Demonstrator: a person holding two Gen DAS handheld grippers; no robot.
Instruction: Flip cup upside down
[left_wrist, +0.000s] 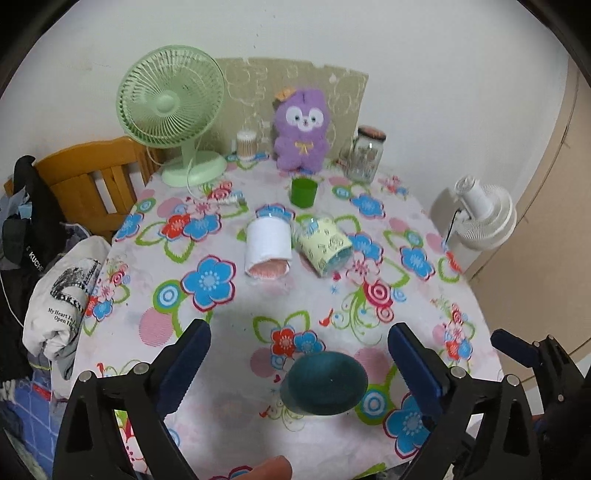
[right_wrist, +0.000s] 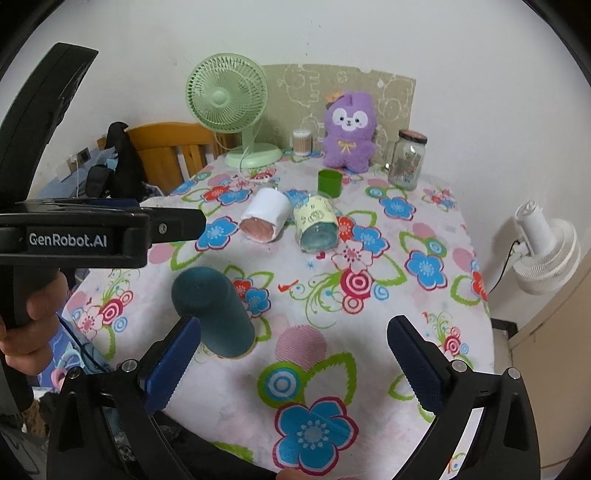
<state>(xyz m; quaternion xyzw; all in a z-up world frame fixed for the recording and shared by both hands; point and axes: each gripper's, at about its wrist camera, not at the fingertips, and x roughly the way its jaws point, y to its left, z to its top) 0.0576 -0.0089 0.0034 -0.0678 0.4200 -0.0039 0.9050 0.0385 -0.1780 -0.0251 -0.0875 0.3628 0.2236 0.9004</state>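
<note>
our left gripper (left_wrist: 299, 363) hangs over the near part of the table with its blue-padded jaws spread wide and nothing between them; from the right wrist view we see it from the side as a black body marked genrobot.ai, held in a hand (right_wrist: 31, 317) at the left edge. our right gripper (right_wrist: 293, 354) is likewise spread wide and holds nothing, its left pad just beside the dark teal cup (right_wrist: 214, 314), though we cannot tell whether they touch. that dark teal cup (left_wrist: 325, 384) stands on the flowered tablecloth (left_wrist: 229, 314) near the front edge with its closed end up, seen in the left wrist view below and between the left jaws but not gripped. further in, near the middle of the table, a white cup (left_wrist: 267, 245) and a pale yellow patterned cup (left_wrist: 325, 245) lie on their sides just beside each other, their ends facing us. behind them a small green cup (left_wrist: 303, 192) stands upright. along the wall at the back sit a green desk fan (left_wrist: 171, 110), a small container of cotton swabs (left_wrist: 245, 144), a purple plush toy (left_wrist: 301, 131) and a glass jar (left_wrist: 364, 153). a wooden chair (left_wrist: 92, 177) draped with clothes stands to the left of the table, and a white fan (left_wrist: 480, 212) is off the table's right side.
</note>
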